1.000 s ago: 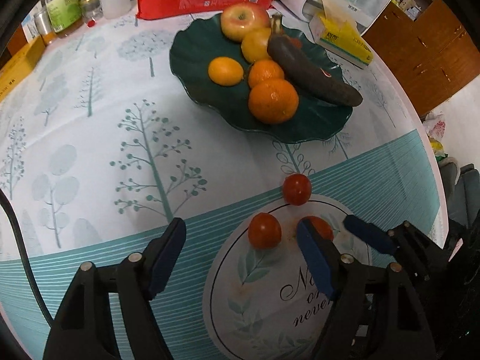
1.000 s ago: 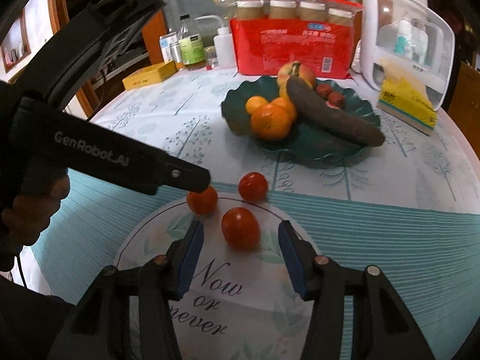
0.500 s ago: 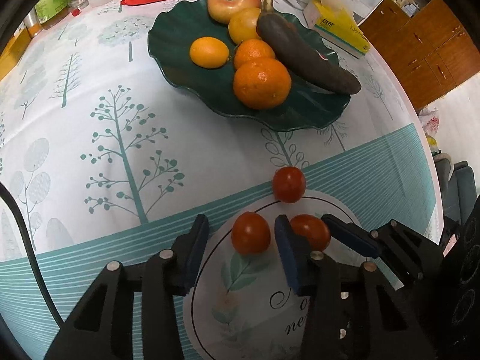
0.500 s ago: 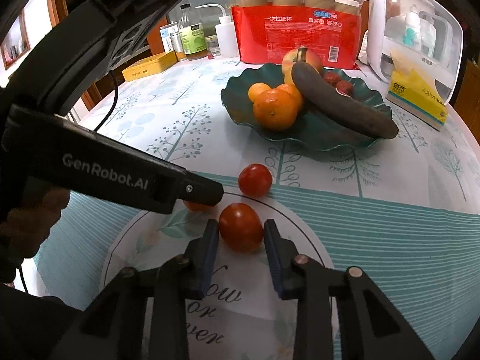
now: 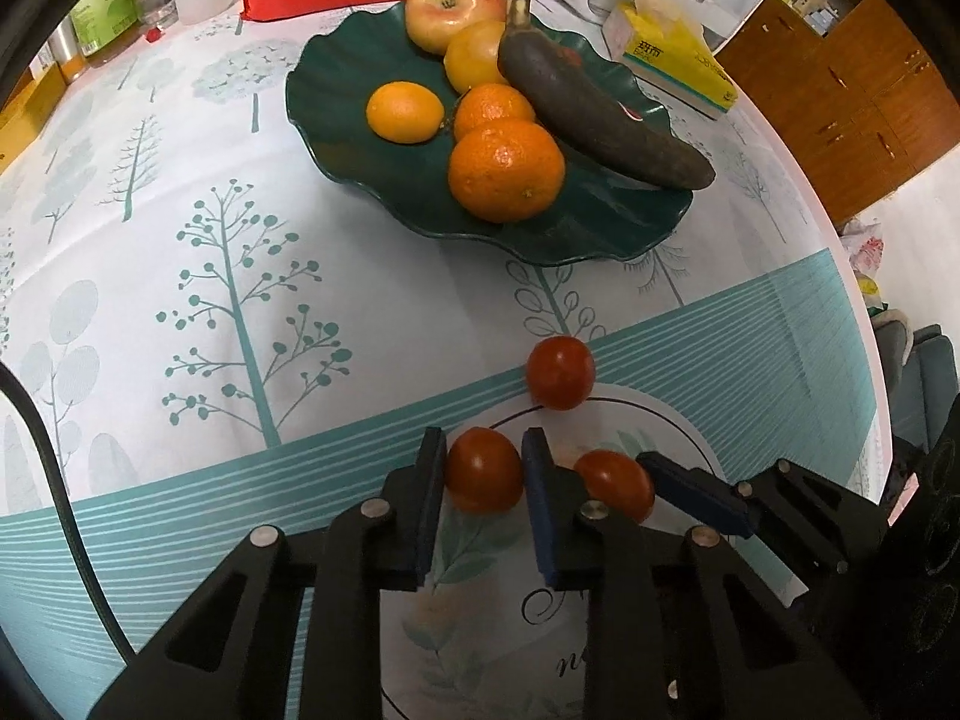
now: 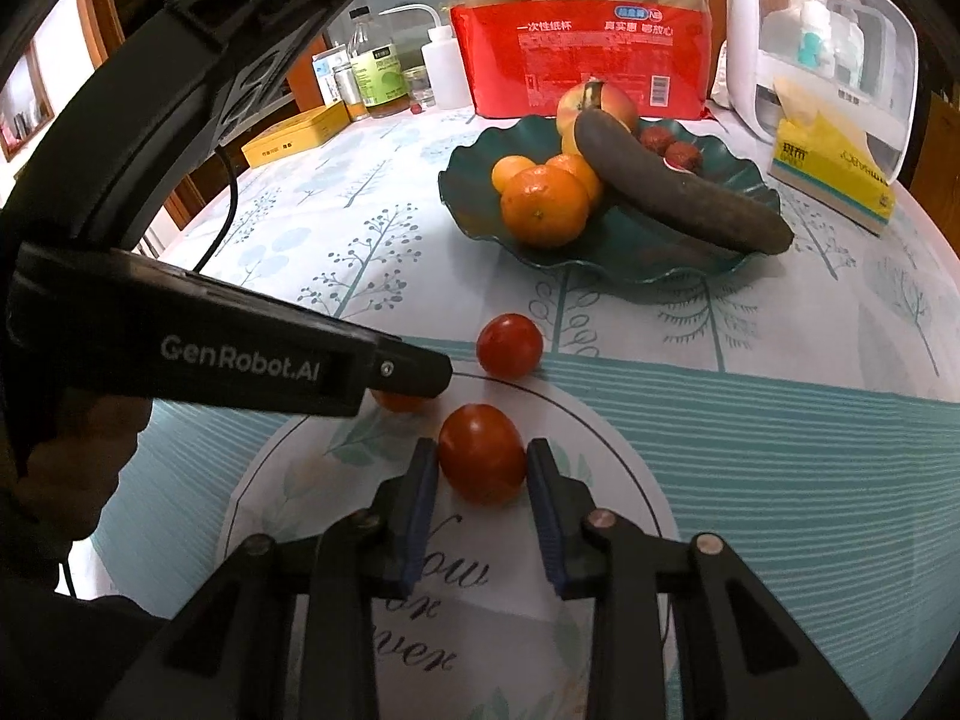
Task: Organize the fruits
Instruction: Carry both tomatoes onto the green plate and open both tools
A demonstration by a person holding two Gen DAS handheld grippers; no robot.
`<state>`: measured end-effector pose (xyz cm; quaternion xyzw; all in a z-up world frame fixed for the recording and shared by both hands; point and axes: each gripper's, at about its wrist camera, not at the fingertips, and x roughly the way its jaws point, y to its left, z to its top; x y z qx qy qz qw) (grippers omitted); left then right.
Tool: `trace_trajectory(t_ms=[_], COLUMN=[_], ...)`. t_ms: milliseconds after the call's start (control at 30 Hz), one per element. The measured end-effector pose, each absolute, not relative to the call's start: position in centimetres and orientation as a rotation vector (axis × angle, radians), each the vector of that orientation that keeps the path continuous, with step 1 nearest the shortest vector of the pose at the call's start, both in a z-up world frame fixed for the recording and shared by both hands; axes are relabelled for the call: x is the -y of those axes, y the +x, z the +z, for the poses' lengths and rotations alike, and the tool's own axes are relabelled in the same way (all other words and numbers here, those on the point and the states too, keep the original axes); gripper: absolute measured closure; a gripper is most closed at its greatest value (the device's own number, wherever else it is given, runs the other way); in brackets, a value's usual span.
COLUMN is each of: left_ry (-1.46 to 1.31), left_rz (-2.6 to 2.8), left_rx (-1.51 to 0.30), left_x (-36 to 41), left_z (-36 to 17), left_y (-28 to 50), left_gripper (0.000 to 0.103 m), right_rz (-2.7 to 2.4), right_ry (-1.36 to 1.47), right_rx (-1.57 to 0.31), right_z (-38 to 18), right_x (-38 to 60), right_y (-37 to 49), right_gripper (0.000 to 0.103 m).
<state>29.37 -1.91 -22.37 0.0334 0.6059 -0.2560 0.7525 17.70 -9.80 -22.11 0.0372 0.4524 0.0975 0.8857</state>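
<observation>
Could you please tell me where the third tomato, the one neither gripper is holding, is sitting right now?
The free tomato lies on the tablecloth between the green fruit plate and the two gripped tomatoes, right on the printed circle's far edge in both wrist views.

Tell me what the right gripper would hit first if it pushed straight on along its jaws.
The right gripper already grips a tomato, so tomato and jaws would probably press into the tablecloth just ahead. The loose tomato lies farther on; depth is uncertain.
</observation>
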Motion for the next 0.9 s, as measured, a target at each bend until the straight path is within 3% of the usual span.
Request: trace_trajectory(t_ms=[900], left_ry=[0.018], left_rz=[-0.441], left_rx=[-1.142], left_x=[4.2], left_z=[-13.3], left_y=[29.1], left_gripper=[0.079], right_rz=[0.212], right_ry=[0.035], right_rx=[-0.815], right_z=[-16.0], right_x=[18.3], right_y=[20.1], right_gripper=[0.073])
